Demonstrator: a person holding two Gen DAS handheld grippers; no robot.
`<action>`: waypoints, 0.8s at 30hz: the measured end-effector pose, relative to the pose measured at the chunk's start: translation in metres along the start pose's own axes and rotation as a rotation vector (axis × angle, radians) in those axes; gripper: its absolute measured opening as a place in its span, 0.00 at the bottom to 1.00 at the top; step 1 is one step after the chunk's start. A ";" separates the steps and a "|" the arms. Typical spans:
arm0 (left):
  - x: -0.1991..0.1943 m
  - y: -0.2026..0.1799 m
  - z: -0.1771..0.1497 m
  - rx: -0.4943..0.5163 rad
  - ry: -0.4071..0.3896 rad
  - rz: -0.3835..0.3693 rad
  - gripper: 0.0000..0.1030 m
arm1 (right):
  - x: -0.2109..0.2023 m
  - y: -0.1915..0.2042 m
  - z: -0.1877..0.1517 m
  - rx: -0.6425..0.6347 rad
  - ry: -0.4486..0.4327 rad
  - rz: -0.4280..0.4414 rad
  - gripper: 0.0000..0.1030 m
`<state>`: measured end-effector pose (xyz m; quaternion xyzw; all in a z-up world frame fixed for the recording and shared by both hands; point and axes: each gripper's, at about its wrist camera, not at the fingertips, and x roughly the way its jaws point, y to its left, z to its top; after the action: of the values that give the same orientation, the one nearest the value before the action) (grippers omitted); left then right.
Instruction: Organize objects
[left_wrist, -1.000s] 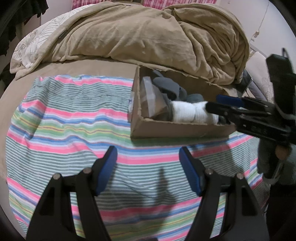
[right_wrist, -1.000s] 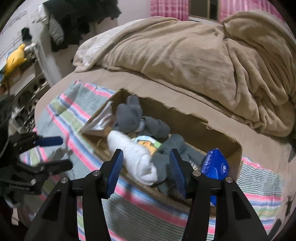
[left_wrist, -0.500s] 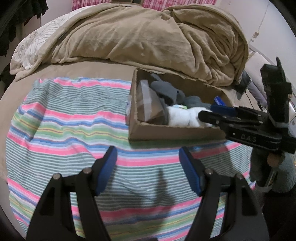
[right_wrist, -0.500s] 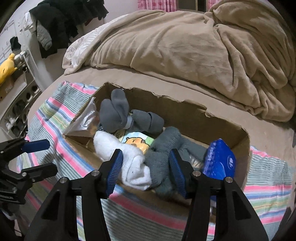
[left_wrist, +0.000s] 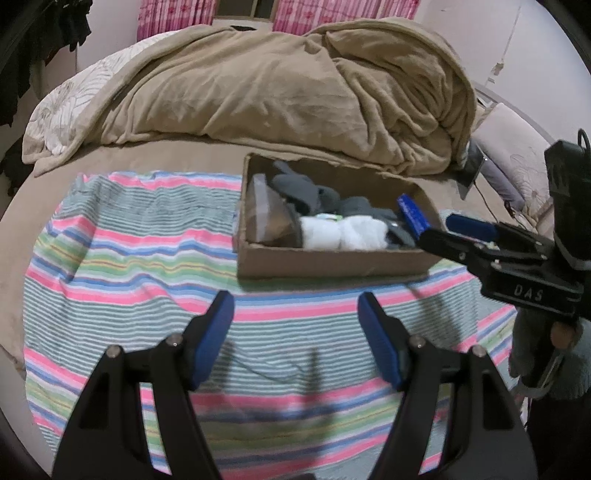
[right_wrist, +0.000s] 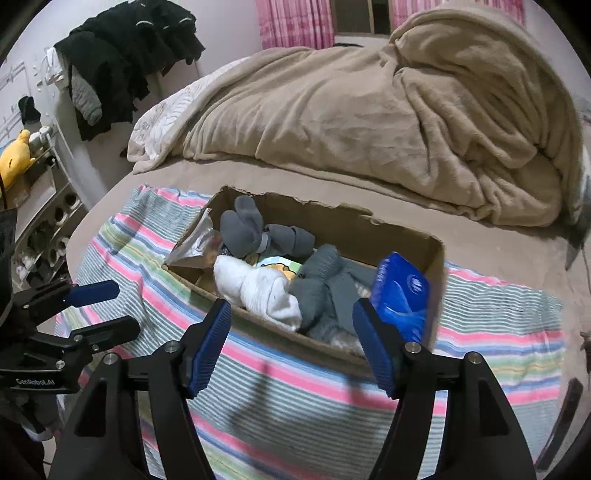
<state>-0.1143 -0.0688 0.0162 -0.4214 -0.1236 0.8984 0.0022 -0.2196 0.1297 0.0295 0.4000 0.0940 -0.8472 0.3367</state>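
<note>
A cardboard box (right_wrist: 436, 258) sits on a striped cloth (left_wrist: 122, 258) spread over a bed, and everything sorted so far lies inside it. Against the box's left end leans a silvery foil bag (right_wrist: 194, 245); next to that a rolled pair of grey socks (right_wrist: 245, 225), with a white sock roll (right_wrist: 258, 288) in front of it along the near wall. Between these peeks a small packet with a yellow cartoon print (right_wrist: 275, 266) — mostly covered, so what it is cannot be made out. More grey knitwear (right_wrist: 325, 280) fills the box's right half, and a blue tissue pack (right_wrist: 400, 295) stands tilted against the right end, its lower part hidden behind the right gripper's finger. Behind the box a tan blanket (left_wrist: 295, 92) is heaped up. The left gripper (left_wrist: 295, 332) hovers over the cloth in front of the box, jaws parted with nothing between them. The right gripper (right_wrist: 291, 339) hangs in front of the box's near wall, its jaws spreading wider at this moment — nothing between them but the view of the box beyond. Left of the box, at the room's edge, dark clothes (right_wrist: 125, 55) hang blurred.
</note>
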 end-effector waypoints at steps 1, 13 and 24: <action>-0.003 -0.003 -0.001 0.005 -0.004 -0.002 0.69 | -0.005 0.000 -0.003 0.003 -0.003 -0.005 0.69; -0.034 -0.028 -0.019 0.083 -0.053 0.059 0.82 | -0.038 -0.001 -0.032 0.037 -0.016 -0.059 0.69; -0.060 -0.034 -0.047 0.057 -0.058 0.052 0.87 | -0.077 0.001 -0.059 0.074 -0.038 -0.080 0.70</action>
<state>-0.0432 -0.0319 0.0405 -0.3980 -0.0867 0.9132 -0.0128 -0.1478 0.1920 0.0479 0.3920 0.0721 -0.8703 0.2892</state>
